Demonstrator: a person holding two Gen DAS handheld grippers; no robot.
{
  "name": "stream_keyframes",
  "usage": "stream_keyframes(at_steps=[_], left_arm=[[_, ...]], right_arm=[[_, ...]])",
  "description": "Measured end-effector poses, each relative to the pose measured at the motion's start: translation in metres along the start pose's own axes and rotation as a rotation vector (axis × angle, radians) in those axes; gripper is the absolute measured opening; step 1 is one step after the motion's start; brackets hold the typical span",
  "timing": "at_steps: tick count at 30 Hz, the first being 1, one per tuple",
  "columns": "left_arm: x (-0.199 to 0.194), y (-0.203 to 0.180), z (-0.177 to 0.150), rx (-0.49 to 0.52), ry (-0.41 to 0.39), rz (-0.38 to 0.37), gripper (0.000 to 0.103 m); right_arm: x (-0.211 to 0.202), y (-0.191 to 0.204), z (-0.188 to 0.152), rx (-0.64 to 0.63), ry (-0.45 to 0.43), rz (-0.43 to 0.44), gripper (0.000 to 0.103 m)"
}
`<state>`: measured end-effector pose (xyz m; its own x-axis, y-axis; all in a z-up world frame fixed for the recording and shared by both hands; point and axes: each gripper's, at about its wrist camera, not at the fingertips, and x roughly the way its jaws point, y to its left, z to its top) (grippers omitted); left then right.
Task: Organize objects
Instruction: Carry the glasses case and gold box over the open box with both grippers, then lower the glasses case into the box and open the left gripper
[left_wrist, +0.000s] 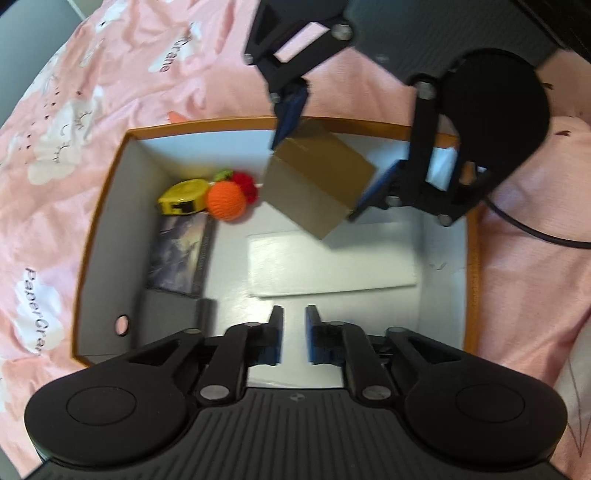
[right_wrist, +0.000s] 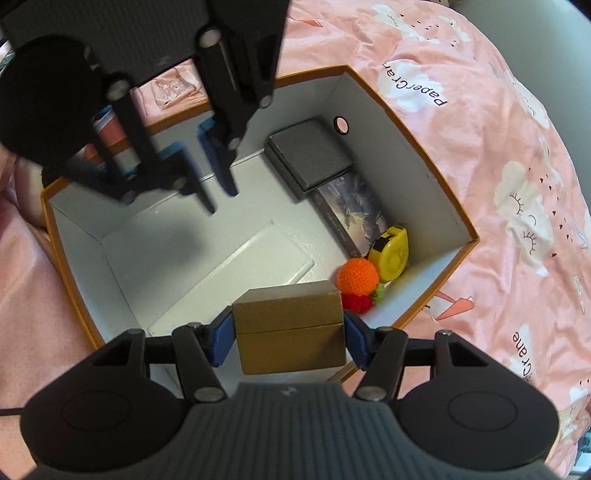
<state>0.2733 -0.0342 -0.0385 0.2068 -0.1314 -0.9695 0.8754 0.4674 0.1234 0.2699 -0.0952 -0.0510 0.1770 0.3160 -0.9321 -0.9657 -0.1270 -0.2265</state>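
An orange-rimmed white box (left_wrist: 376, 123) (right_wrist: 424, 192) sits on a pink bedspread. My right gripper (right_wrist: 290, 332) (left_wrist: 317, 173) is shut on a gold-brown cardboard box (right_wrist: 290, 328) (left_wrist: 317, 184) and holds it above the white box's interior, near the knitted toys. My left gripper (left_wrist: 294, 336) (right_wrist: 205, 173) hovers over the opposite end of the box, jaws a small gap apart with nothing between them. Inside lie an orange knitted ball (left_wrist: 225, 201) (right_wrist: 357, 272), a red knitted piece (left_wrist: 247, 184) (right_wrist: 356, 302), a yellow tape measure (left_wrist: 183, 197) (right_wrist: 393, 254), a picture card box (left_wrist: 181, 254) (right_wrist: 351, 210) and a dark grey case (right_wrist: 308, 155) (left_wrist: 173, 310).
A flat white sheet (left_wrist: 328, 262) (right_wrist: 236, 273) lies on the box floor. The pink bedspread (left_wrist: 92, 110) (right_wrist: 498, 147) with cloud prints surrounds the box. A black cable (left_wrist: 535, 232) trails from the right gripper over the bedspread.
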Motion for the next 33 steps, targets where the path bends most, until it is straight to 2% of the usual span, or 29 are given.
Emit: stream_keyframes(at_steps=[6, 10, 14, 19, 26, 28, 33], left_arm=[[0.006, -0.015, -0.001, 0.033, -0.059, 0.028, 0.037], [0.014, -0.032, 0.000, 0.214, -0.109, 0.081, 0.052], [0.022, -0.047, 0.007, 0.377, -0.120, 0.086, 0.068], [0.034, -0.062, 0.015, 0.570, -0.139, 0.095, 0.076], [0.061, -0.077, 0.016, 0.818, -0.039, 0.081, 0.076], [0.069, -0.081, 0.017, 0.888, -0.011, 0.090, 0.076], [0.082, -0.088, 0.023, 1.058, 0.018, 0.071, 0.088]], right_arm=[[-0.011, -0.001, -0.007, 0.088, -0.010, -0.007, 0.062], [-0.027, -0.006, -0.017, 0.171, -0.043, -0.021, 0.062], [-0.048, -0.021, -0.023, 0.265, -0.076, 0.013, 0.062], [-0.068, -0.036, -0.025, 0.300, -0.091, -0.035, 0.062], [-0.052, -0.059, -0.043, 0.307, 0.011, -0.127, 0.063], [-0.042, -0.062, -0.049, 0.312, 0.035, -0.124, 0.063], [-0.026, -0.064, -0.061, 0.328, 0.023, -0.075, 0.063]])
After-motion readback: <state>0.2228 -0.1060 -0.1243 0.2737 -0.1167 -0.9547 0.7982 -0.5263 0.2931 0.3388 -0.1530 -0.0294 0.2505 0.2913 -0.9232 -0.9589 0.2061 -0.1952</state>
